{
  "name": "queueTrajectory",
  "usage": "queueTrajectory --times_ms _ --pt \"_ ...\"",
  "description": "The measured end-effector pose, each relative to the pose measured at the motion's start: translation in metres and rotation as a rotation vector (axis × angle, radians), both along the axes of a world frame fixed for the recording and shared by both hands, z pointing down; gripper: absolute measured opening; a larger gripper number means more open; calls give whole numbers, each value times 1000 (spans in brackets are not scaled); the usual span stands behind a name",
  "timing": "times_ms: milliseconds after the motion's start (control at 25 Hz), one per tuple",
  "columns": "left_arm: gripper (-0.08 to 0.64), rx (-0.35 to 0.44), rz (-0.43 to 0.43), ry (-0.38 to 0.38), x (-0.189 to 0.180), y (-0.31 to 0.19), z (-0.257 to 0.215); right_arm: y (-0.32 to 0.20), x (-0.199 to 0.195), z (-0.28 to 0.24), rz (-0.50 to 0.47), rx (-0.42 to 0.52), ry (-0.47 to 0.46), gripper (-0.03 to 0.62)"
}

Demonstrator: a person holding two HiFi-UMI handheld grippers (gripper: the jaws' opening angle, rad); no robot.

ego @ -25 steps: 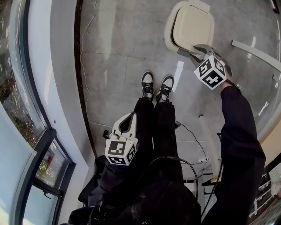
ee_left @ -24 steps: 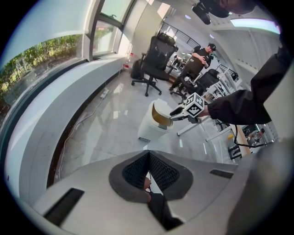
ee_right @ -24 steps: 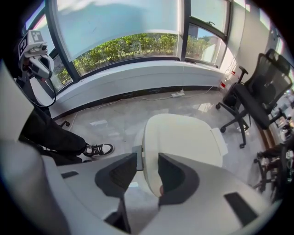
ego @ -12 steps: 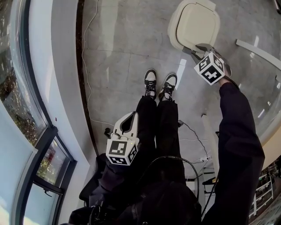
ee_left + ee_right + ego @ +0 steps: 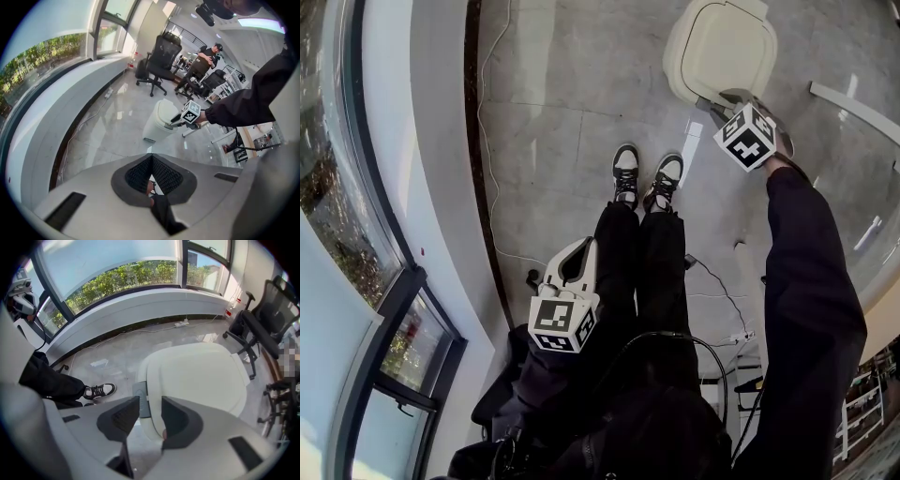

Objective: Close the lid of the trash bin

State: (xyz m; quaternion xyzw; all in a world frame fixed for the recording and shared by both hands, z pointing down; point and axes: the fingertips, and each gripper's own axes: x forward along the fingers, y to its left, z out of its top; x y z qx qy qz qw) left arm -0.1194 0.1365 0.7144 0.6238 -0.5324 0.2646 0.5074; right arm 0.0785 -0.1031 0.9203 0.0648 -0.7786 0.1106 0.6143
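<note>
A cream trash bin (image 5: 722, 47) stands on the grey floor ahead of my feet, and its lid (image 5: 197, 376) lies flat on top. My right gripper (image 5: 719, 101) hovers at the bin's near rim. Its jaws are a little apart in the right gripper view (image 5: 150, 401), with the bin's grey front tab (image 5: 141, 397) showing in the gap and nothing held. My left gripper (image 5: 579, 248) hangs low by my left leg, far from the bin (image 5: 157, 119). Its jaws (image 5: 151, 157) meet with nothing between them.
A curved window wall (image 5: 384, 187) with a dark base strip runs along the left, and a white cable (image 5: 483, 141) trails beside it. My shoes (image 5: 642, 173) stand just short of the bin. Black office chairs (image 5: 161, 58) and people are farther off. A white rail (image 5: 853, 98) lies right of the bin.
The head view has drifted slightly. My right gripper has edged a little closer over the bin's near rim. The lid lies flat throughout, and the left gripper has not moved.
</note>
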Motion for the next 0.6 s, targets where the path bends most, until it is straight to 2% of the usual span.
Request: queueTrajectory --times_ms 600 --pt "2 -5 8 11 7 -2 2 0 -1 4 42 -5 -9 153"
